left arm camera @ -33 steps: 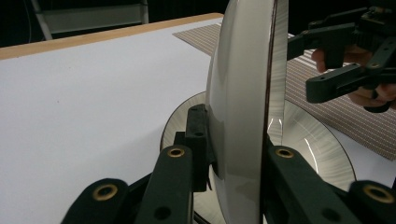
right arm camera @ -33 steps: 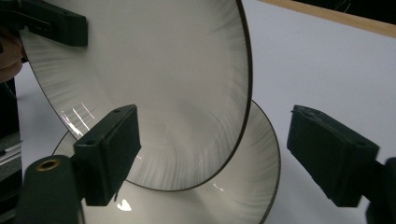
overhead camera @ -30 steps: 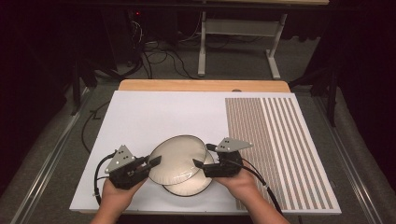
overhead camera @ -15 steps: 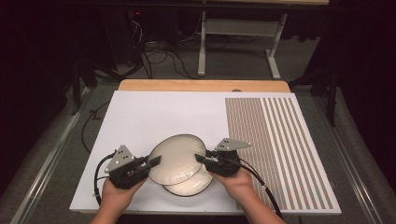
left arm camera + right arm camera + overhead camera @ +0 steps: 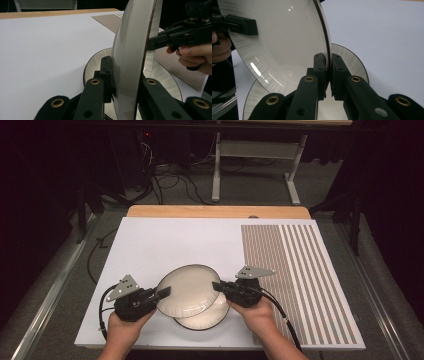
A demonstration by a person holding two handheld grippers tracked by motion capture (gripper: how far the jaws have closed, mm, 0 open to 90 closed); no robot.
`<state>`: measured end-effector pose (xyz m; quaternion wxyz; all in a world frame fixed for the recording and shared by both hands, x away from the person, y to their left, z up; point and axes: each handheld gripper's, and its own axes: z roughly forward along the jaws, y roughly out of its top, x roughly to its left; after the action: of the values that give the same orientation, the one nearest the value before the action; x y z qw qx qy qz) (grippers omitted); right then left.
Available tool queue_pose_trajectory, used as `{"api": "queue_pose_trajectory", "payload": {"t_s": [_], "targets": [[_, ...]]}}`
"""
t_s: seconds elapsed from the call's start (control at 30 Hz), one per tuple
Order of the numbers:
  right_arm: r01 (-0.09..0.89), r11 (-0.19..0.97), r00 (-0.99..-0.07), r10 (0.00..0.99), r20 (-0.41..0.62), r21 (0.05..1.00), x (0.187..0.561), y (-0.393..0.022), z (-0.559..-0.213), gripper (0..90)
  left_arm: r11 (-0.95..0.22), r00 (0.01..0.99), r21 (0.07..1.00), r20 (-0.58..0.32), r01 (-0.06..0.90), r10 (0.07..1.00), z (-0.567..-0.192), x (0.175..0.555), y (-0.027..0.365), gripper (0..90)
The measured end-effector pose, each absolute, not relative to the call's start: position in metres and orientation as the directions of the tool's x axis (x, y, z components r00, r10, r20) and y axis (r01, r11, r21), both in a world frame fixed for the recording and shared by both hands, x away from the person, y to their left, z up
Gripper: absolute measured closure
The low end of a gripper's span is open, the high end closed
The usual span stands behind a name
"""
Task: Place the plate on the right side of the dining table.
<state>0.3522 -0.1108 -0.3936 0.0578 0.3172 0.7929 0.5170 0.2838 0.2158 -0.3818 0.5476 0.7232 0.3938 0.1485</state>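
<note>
1. Right gripper point(image 5: 218, 286) pinches the right rim of the upper plate point(image 5: 187, 291); its jaws have just been closing, and in the right gripper view both pads sit tight on the thin dark-edged rim point(image 5: 325, 62)
2. Left gripper point(image 5: 162, 294) is clamped on the opposite, left rim of the same plate, with one pad pressed against the plate's underside in the left gripper view
3. Each gripper is held in one of the person's hands, which enter from the near edge of the high view
4. Upper plate hangs between the two grippers, tilted and lifted off the lower plate point(image 5: 202, 319)
5. Lower plate lies flat on the white board point(image 5: 165, 240) near its front edge, partly covered by the upper one
6. Striped brown panel point(image 5: 295, 270) covers the right part of the board, which rests on the table point(image 5: 215, 211)
</note>
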Motion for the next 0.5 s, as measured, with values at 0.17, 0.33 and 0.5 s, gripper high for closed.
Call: {"api": "queue_pose_trajectory", "payload": {"t_s": [0.17, 0.33, 0.5], "targets": [[0.434, 0.267, -0.796, 0.562, 0.226, 0.860, 0.349, -0.116, -0.388, 86.8, -0.096, 0.651, 0.914, -0.204, 0.395, 0.731, -0.378, 0.282, 0.210, 79.3], [0.415, 0.262, -0.800, 0.562, 0.212, 0.871, 0.347, -0.125, -0.380, 87.0, -0.109, 0.665, 0.919, -0.189, 0.380, 0.722, -0.370, 0.283, 0.202, 79.3], [0.390, 0.267, -0.800, 0.573, 0.180, 0.881, 0.343, -0.138, -0.369, 87.1, -0.121, 0.677, 0.919, -0.184, 0.376, 0.712, -0.366, 0.283, 0.189, 79.4]]}}
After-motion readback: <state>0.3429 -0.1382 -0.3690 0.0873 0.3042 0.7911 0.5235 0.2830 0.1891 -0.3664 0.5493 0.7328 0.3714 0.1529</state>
